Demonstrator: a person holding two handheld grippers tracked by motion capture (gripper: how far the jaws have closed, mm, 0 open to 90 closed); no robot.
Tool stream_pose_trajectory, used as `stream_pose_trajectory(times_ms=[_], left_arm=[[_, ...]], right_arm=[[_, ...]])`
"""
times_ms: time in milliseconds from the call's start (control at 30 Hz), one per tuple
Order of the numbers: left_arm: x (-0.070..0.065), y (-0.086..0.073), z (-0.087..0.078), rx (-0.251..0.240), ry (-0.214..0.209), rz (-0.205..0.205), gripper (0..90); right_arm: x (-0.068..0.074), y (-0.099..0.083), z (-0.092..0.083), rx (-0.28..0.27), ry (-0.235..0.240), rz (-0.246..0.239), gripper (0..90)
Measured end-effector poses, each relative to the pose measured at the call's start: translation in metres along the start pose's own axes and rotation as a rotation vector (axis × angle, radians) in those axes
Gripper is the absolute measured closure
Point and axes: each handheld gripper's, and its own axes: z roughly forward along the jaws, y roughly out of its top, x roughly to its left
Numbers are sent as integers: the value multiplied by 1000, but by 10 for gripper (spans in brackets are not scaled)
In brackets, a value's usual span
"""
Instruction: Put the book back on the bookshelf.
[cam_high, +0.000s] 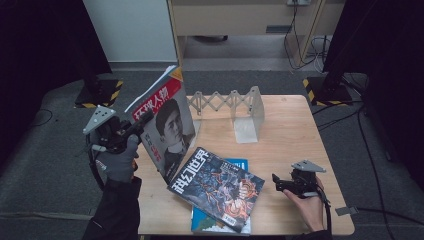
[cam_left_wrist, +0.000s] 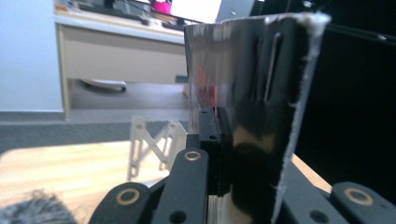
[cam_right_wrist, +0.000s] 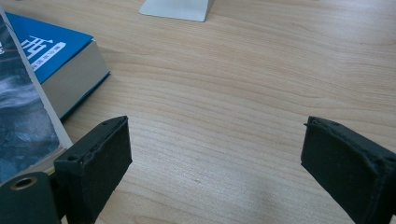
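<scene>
The left tongs (cam_high: 145, 121) are clamping the red-banner magazine (cam_high: 167, 125) near its left edge, holding it upright and slightly tilted above the left part of the bench (cam_high: 290, 130), its lower corner hanging close to the dark illustrated magazine (cam_high: 217, 187) lying flat there. In the left gripper view the glossy cover (cam_left_wrist: 252, 116) is sitting pinched between the jaws, its frayed page edges showing on the right. The right tongs (cam_high: 276, 181) are resting low over the bare wood at the right with jaws spread wide, gripping nothing. The dark magazine is lying on top of a blue book (cam_right_wrist: 56, 60). Behind, a white expanding book rack (cam_high: 230, 105) is standing open near the far edge. The magazine is looking thin, light and floppy, with a slick cover, so a single pinch at one edge is likely letting the free pages sag and fan; gripping near the spine, where the sheets are bound, would probably be giving the firmest hold. Sliding it upright into the rack may be calling for the right tongs to be steadying the loose side.
</scene>
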Motion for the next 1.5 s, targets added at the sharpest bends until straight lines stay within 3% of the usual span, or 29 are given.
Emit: stream_pose_trajectory(times_ms=[367,667,900,1100,1500], left_arm=[[11,24,19,-78,127,54,864],[19,18,49,-102,151,41,864],[24,-1,81,-108,177,48,864],[30,-19,97,-104,183,41,864],[38,-49,112,-107,196,53,863]], right_arm=[[-2,-3,4,22,-5,-22,85],[-3,-4,7,30,-9,-30,84],[-4,-6,10,40,-12,-41,84],[-5,-6,10,41,-12,-48,84],[-5,-8,11,45,-22,-58,84]])
